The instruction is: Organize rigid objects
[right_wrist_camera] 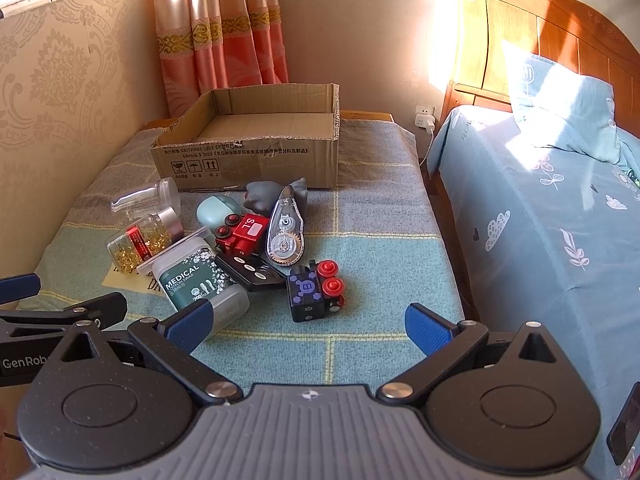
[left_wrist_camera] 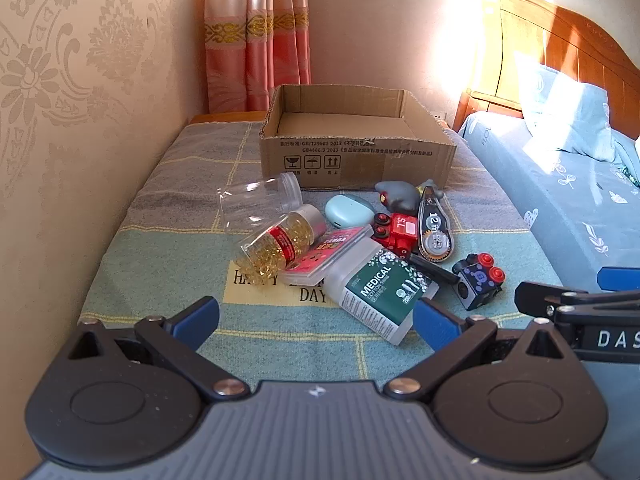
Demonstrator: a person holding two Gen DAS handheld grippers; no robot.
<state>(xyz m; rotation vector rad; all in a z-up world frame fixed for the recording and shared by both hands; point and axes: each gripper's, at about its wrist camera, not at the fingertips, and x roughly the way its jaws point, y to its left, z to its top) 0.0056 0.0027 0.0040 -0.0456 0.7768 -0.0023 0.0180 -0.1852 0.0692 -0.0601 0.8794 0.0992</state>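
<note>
A pile of small objects lies on a checked cloth in front of an open cardboard box (left_wrist_camera: 356, 152) (right_wrist_camera: 248, 160). In it are a clear empty jar (left_wrist_camera: 256, 200), a bottle of yellow capsules (left_wrist_camera: 280, 240) (right_wrist_camera: 140, 240), a pink flat case (left_wrist_camera: 324, 256), a green "MEDICAL" cotton swab box (left_wrist_camera: 380, 292) (right_wrist_camera: 196, 280), a red toy car (left_wrist_camera: 398, 232) (right_wrist_camera: 244, 234), a correction tape (left_wrist_camera: 434, 230) (right_wrist_camera: 286, 232), a black-blue toy block (left_wrist_camera: 478, 280) (right_wrist_camera: 314, 292), a mint earbud case (left_wrist_camera: 348, 210) and a grey toy (left_wrist_camera: 400, 194). My left gripper (left_wrist_camera: 316, 318) is open, empty, just short of the swab box. My right gripper (right_wrist_camera: 308, 322) is open, empty, just short of the toy block.
The cloth covers a low table against a patterned wall (left_wrist_camera: 80, 120), with a pink curtain (left_wrist_camera: 256, 40) behind the box. A bed with a blue sheet (right_wrist_camera: 540, 220) and a wooden headboard (right_wrist_camera: 560, 40) runs along the right. A black flat remote (right_wrist_camera: 250, 270) lies under the red car.
</note>
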